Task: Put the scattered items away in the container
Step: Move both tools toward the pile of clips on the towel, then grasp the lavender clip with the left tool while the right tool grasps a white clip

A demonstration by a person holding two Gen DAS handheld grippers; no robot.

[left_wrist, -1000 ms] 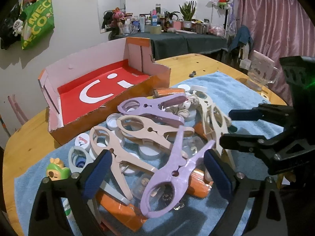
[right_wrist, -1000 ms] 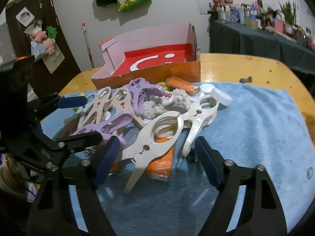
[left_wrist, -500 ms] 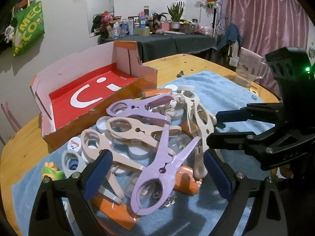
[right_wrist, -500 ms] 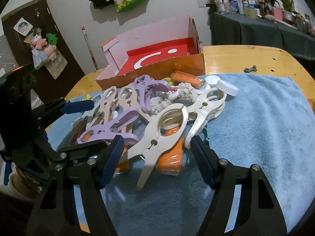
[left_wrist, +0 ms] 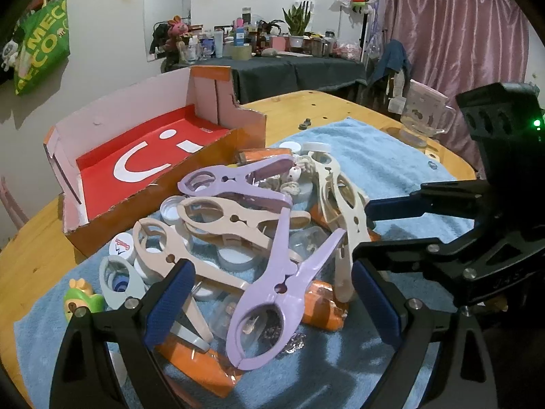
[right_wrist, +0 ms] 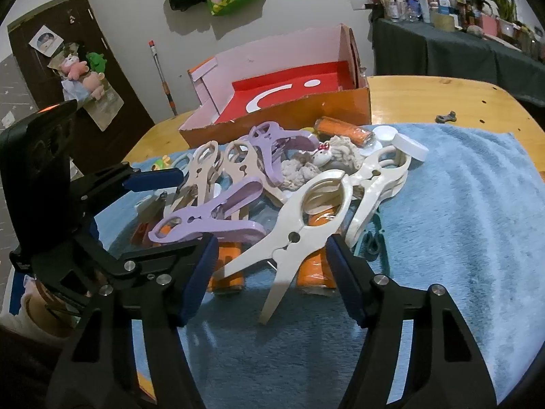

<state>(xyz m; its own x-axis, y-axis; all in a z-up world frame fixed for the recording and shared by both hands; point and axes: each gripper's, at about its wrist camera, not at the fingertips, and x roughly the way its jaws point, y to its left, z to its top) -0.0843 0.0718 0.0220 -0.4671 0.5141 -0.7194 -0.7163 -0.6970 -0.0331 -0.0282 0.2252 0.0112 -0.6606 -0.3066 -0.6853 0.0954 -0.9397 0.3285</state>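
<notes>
A pile of large clothes pegs, orange packets and white caps lies on a blue towel point(left_wrist: 385, 167). My left gripper point(left_wrist: 272, 293) is open, its fingers on either side of a purple peg point(left_wrist: 282, 279). My right gripper point(right_wrist: 272, 259) is open around the tail of a cream peg point(right_wrist: 306, 218); it also shows in the left wrist view point(left_wrist: 366, 228) beside the cream peg point(left_wrist: 344, 211). The open cardboard box point(left_wrist: 143, 201) with a red floor stands behind the pile; it also shows in the right wrist view point(right_wrist: 289, 119).
A green toy point(left_wrist: 81, 300) lies at the towel's left edge. A glass mug point(left_wrist: 425, 116) stands on the round wooden table point(left_wrist: 327, 105) at the far right. A small metal bit point(right_wrist: 446, 116) lies on the bare wood. A cluttered dark side table point(left_wrist: 296, 68) stands behind.
Both grippers have come lower and closer to the pile. The purple peg now sits between the left fingers and the cream peg's tail between the right fingers.
</notes>
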